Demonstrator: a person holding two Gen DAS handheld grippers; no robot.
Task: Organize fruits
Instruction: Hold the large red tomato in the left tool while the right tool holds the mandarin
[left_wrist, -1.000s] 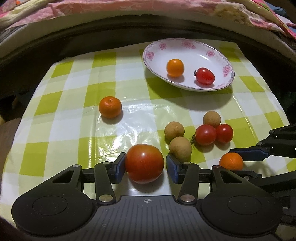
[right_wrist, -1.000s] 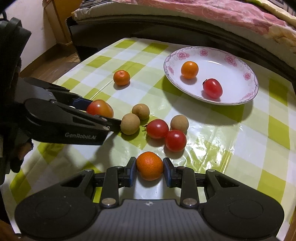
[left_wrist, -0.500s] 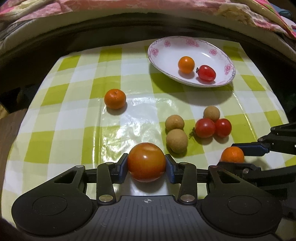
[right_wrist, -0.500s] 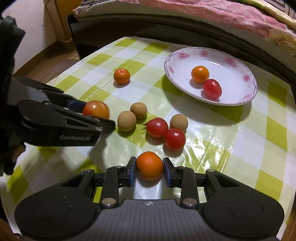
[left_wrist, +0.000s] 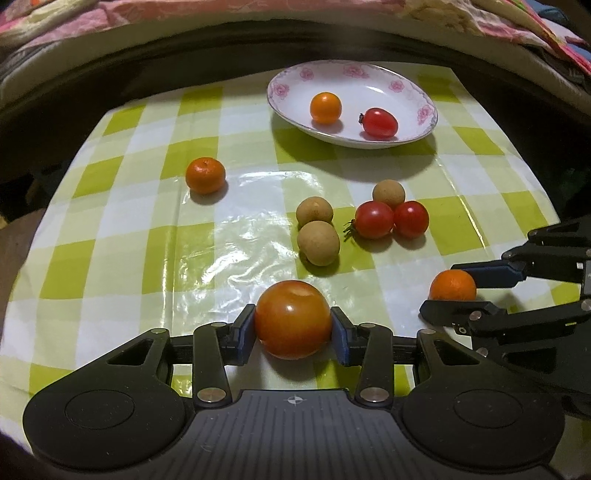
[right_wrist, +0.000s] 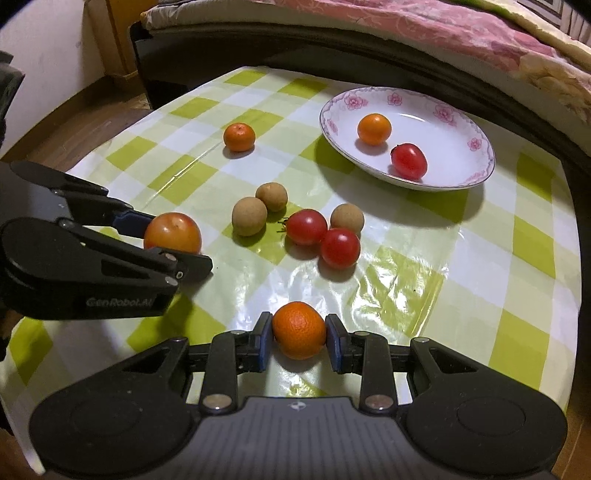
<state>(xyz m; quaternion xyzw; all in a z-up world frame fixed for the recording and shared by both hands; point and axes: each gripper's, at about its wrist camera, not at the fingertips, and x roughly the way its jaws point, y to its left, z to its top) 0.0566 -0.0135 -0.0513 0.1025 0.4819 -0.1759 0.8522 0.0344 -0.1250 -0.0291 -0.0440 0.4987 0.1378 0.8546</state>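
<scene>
**rig_op:** Left wrist cam first. My left gripper (left_wrist: 293, 326) has both blue pads pressed on the big tomato (left_wrist: 293, 318), so it's clamped on that; the jaws were just closing in on it. Past it on the checked tablecloth (left_wrist: 122, 229) there's a loose mandarin (left_wrist: 205, 175), three longans with two cherry tomatoes (left_wrist: 391, 219) bunched in the middle, and the flowered plate (left_wrist: 424, 110) at the far side with a small orange fruit and a red tomato in it. On the right I see my right gripper (left_wrist: 452, 290) side-on, with an orange fruit between its fingers.

**fruitfan:** Can you tell from there whether that one's really pinched?

**rig_op:** Not well, the near finger hides the contact. The right wrist cam settles it: right gripper (right_wrist: 299, 336) squeezed shut on the small mandarin (right_wrist: 299, 334), pads touching both sides, low over the cloth. It also shows the left gripper from the side with the tomato's pale orange shoulder, plus wooden floor (right_wrist: 92, 107) and a wall at the left, which the left cam misses. Both show the pink bedding behind.
</scene>
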